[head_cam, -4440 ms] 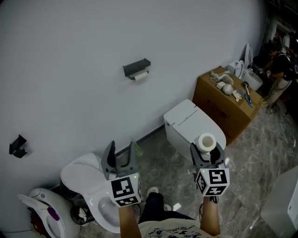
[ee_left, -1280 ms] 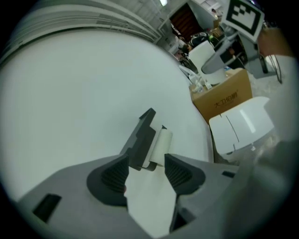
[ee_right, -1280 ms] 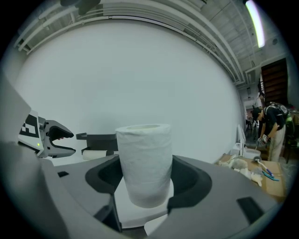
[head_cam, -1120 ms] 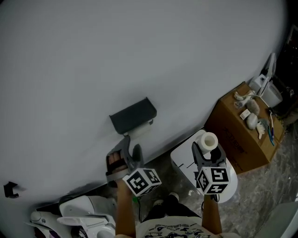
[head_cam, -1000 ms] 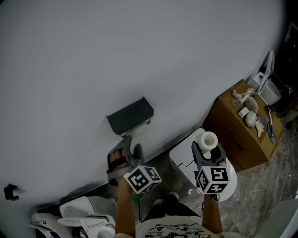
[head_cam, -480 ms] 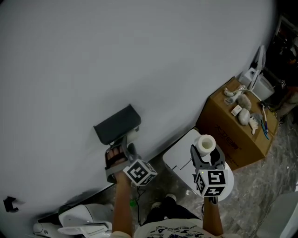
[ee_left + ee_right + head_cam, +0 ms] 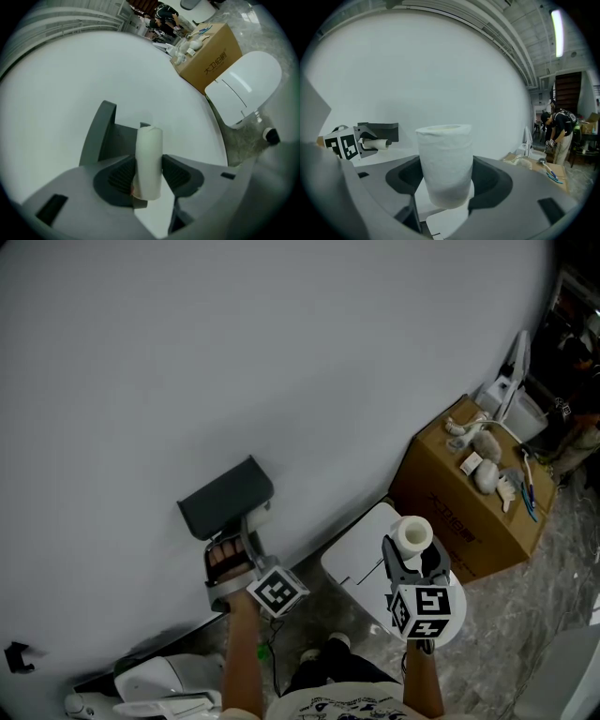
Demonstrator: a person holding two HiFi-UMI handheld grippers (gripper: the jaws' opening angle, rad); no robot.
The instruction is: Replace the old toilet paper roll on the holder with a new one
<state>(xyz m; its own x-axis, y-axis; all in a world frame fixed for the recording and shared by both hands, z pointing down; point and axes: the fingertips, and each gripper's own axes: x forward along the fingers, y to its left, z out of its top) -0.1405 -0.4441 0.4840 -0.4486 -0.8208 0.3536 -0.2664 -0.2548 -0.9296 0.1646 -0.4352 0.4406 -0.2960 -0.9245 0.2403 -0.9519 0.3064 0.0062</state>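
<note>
- The left tongs [image 7: 246,532] are raised to the dark holder [image 7: 226,498], which is fixed to the pale wall [image 7: 300,352].
- In the left gripper view the jaws are seen closing. A thin old roll [image 7: 149,161] stands between them, and both pads are met by its sides.
- The old roll is still seated under the holder's cover; the same is shown at the far left of the right gripper view.
- The right tongs [image 7: 412,557] are held well apart from the holder, over a white toilet lid [image 7: 356,568].
- A full new roll [image 7: 413,532] is pinched upright between the right jaws, with its open core turned upward.
- A cardboard box [image 7: 459,502] with small items on top is seen against the wall, just beyond the toilet.
</note>
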